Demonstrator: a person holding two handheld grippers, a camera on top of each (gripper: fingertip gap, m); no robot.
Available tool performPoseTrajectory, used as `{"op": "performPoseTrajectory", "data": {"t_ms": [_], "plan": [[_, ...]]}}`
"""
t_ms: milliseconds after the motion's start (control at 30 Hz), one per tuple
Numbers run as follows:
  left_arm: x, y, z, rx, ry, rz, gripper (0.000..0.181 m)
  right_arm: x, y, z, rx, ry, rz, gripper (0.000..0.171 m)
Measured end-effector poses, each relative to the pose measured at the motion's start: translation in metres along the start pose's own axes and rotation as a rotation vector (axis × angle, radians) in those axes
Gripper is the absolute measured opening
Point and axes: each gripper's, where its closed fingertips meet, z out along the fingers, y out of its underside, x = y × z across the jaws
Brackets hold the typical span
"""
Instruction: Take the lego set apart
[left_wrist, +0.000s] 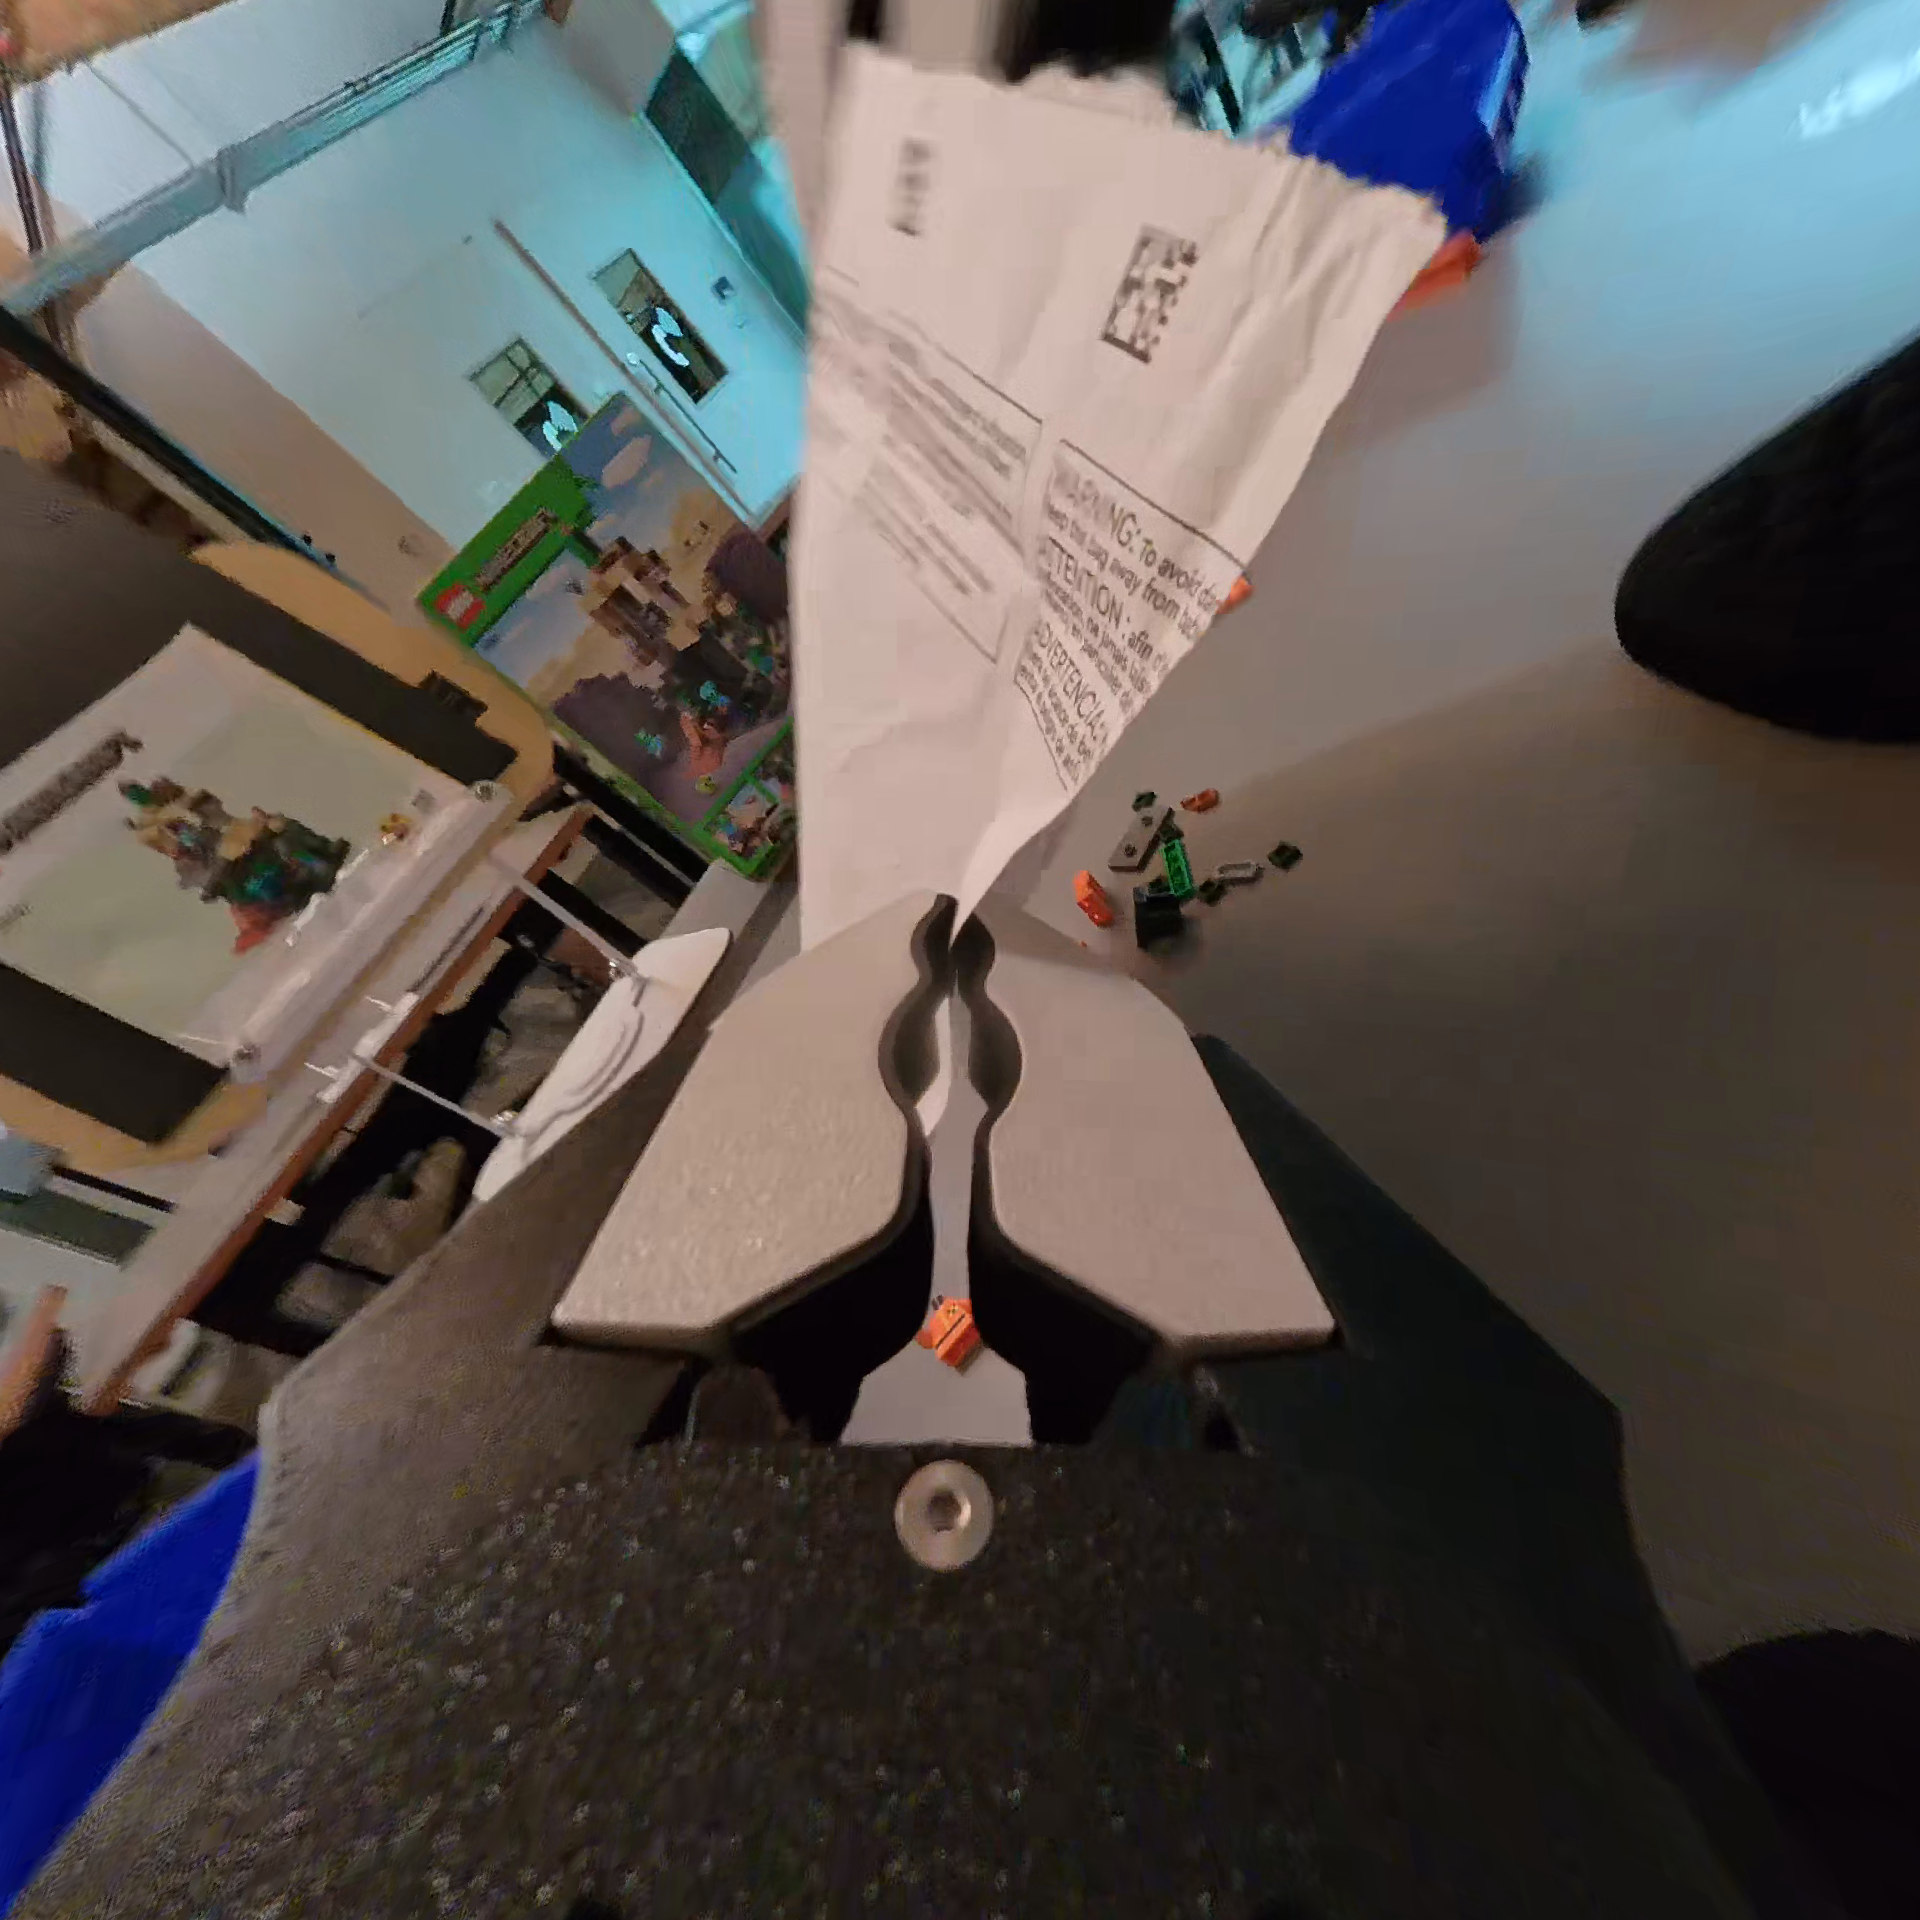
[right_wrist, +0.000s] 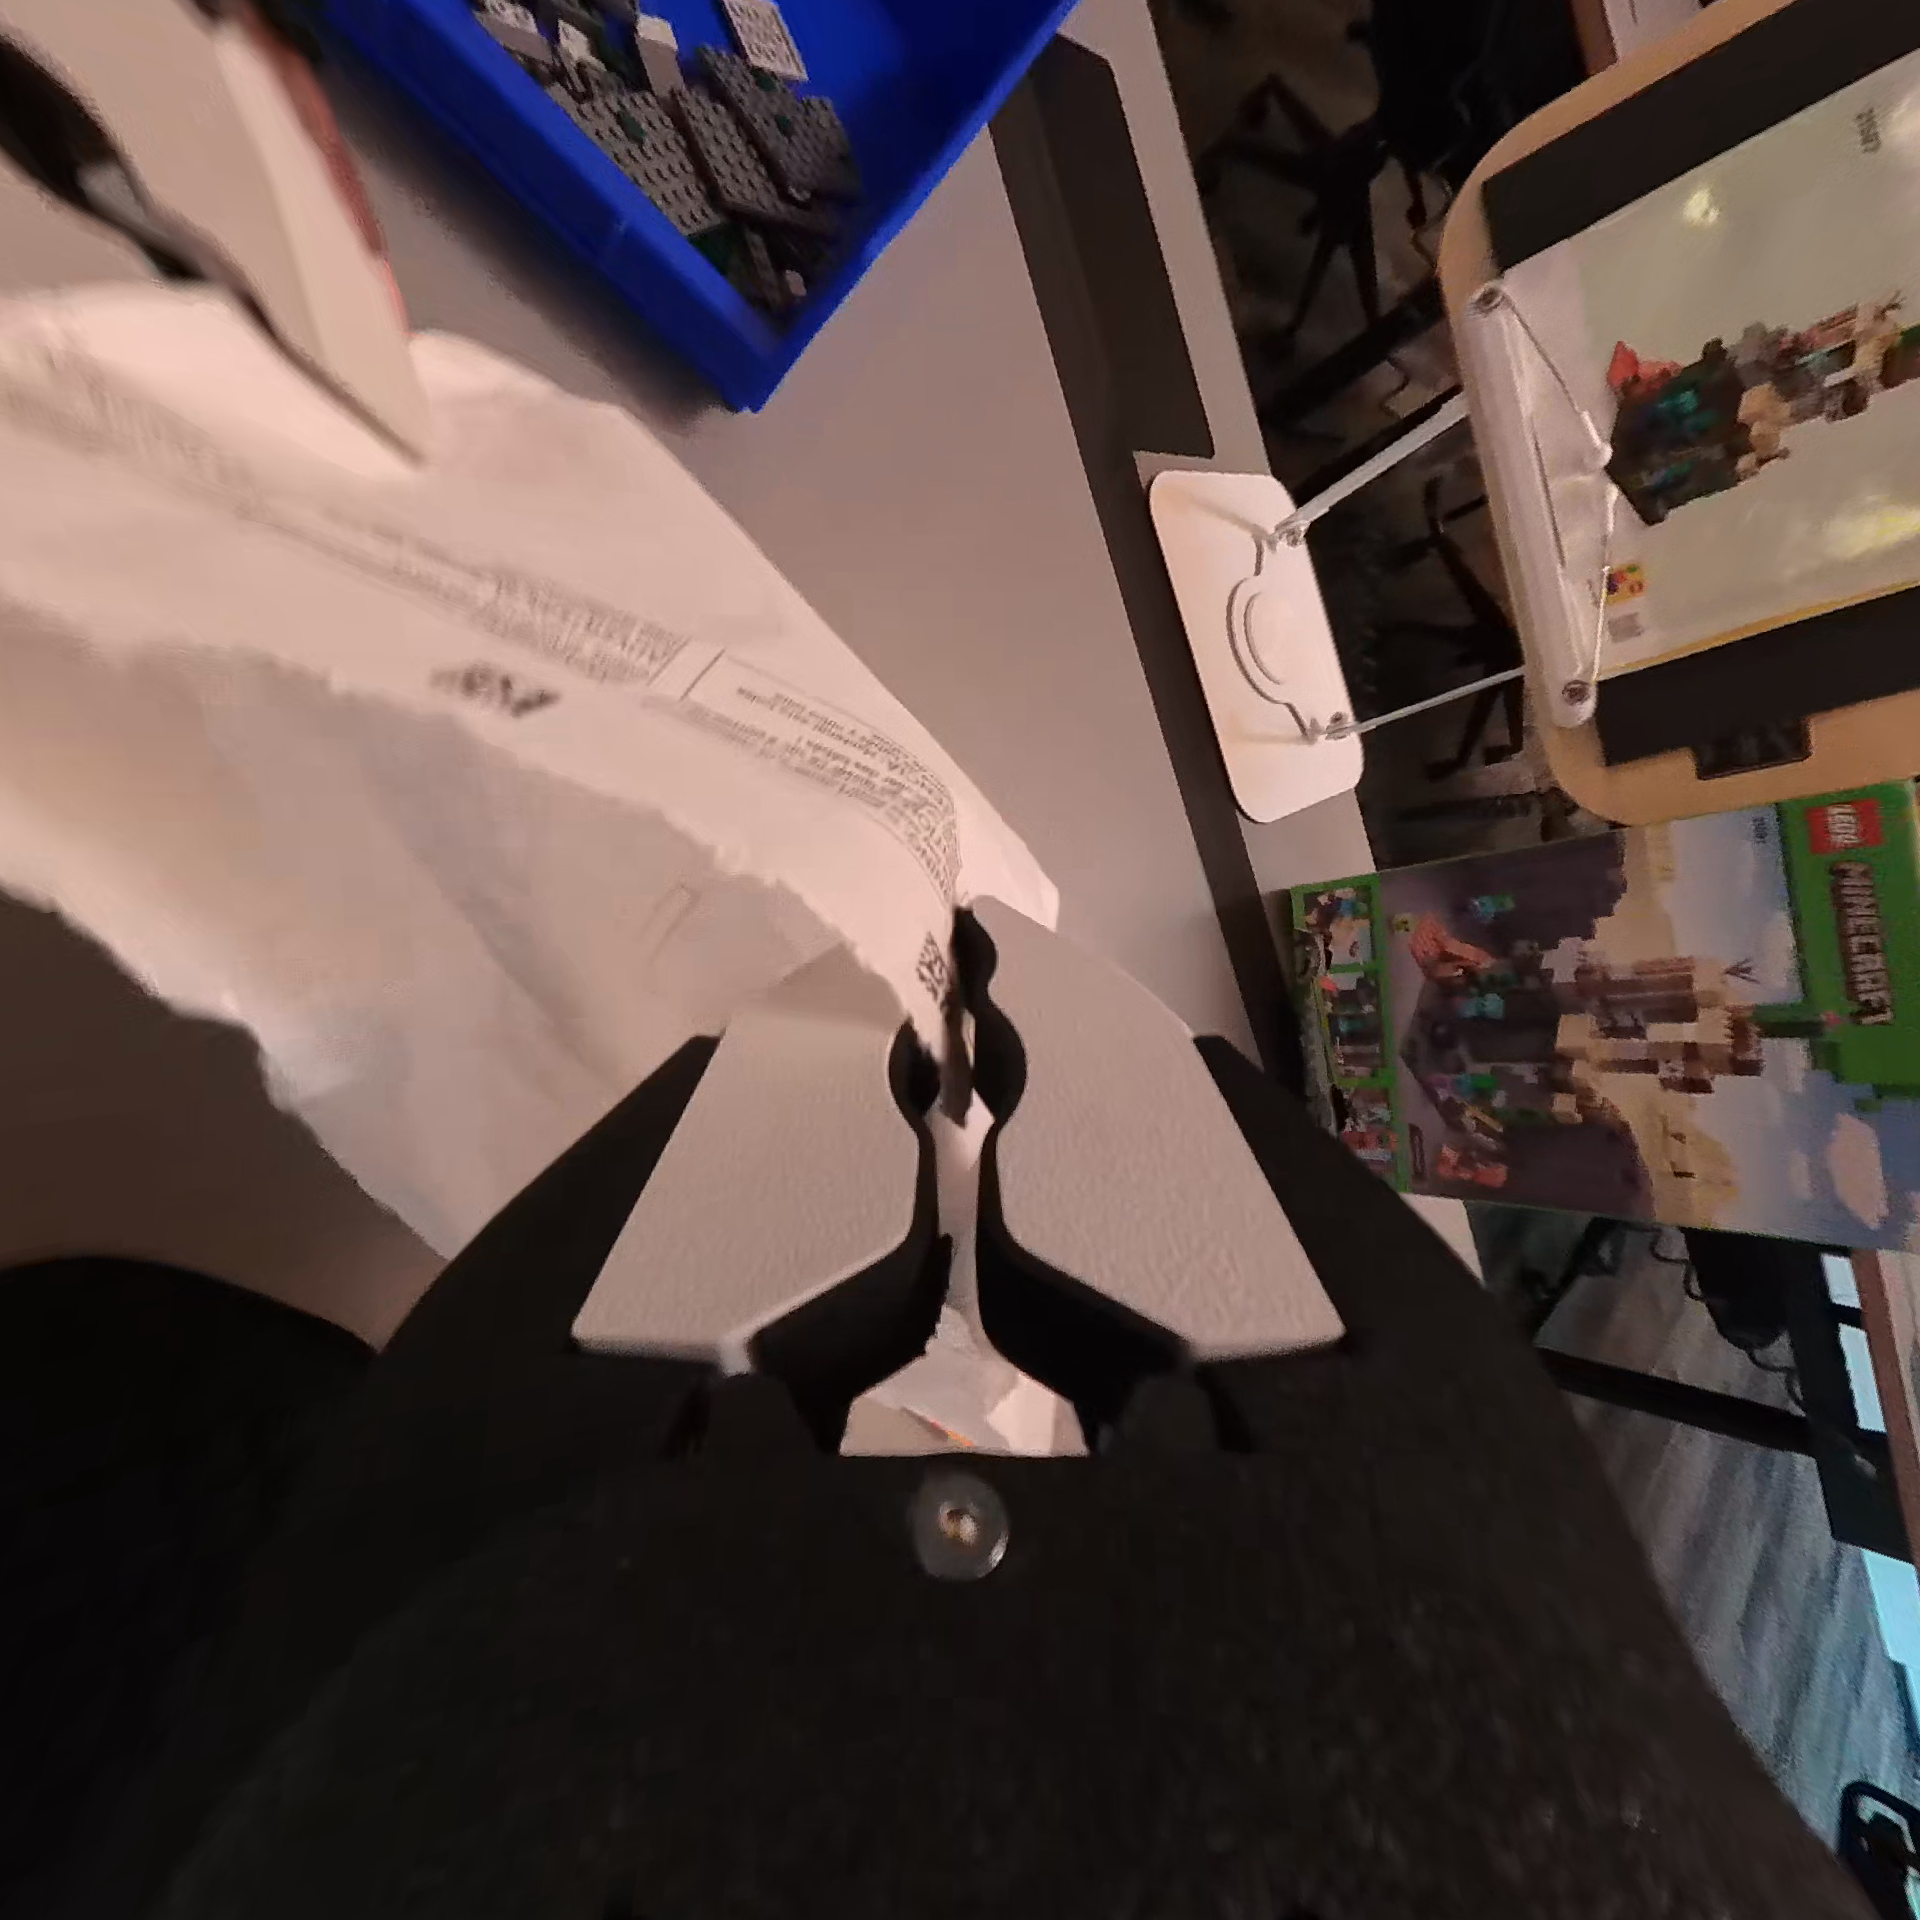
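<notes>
White paper bag (left_wrist: 997, 499), printed and torn ragged along its top edge, pinched at two places and held clear of the grey surface (left_wrist: 1507, 1039). Left claw (left_wrist: 951, 928) pressed together on a lower corner of the bag; right claw (right_wrist: 961, 1023) clamped on paper near the torn edge, with more paper bunched between its fingers. Bag stretched between the two, long axis running from the left claw's pinch up and away toward the ragged mouth, which faces away from that claw.

Little of the job visibly done, judging from these views: a small scatter of loose bricks (left_wrist: 1174, 868), orange, green and dark, lying on the surface just past the left claw, and one orange brick (left_wrist: 954, 1332) seen low between that claw's fingers. Blue bin (right_wrist: 727, 166) farther back holding grey plates, seemingly stacked or joined in places. Whether anything remains inside the bag cannot be told. Set box (right_wrist: 1600, 1039) and instruction booklet (right_wrist: 1725, 416) on its stand beyond the surface's edge, well apart from the bag.
</notes>
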Motion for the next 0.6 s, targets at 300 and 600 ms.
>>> {"op": "performPoseTrajectory", "data": {"t_ms": [300,600], "plan": [[-0.062,0.022,-0.022,0.002,-0.086,-0.449,0.000,0.011,-0.015,-0.041,0.325,-0.129,0.281,0.027],[-0.057,0.043,-0.020,-0.002,0.019,-0.578,0.000,-0.014,0.034,-0.016,0.472,-0.178,0.333,0.070]]}}
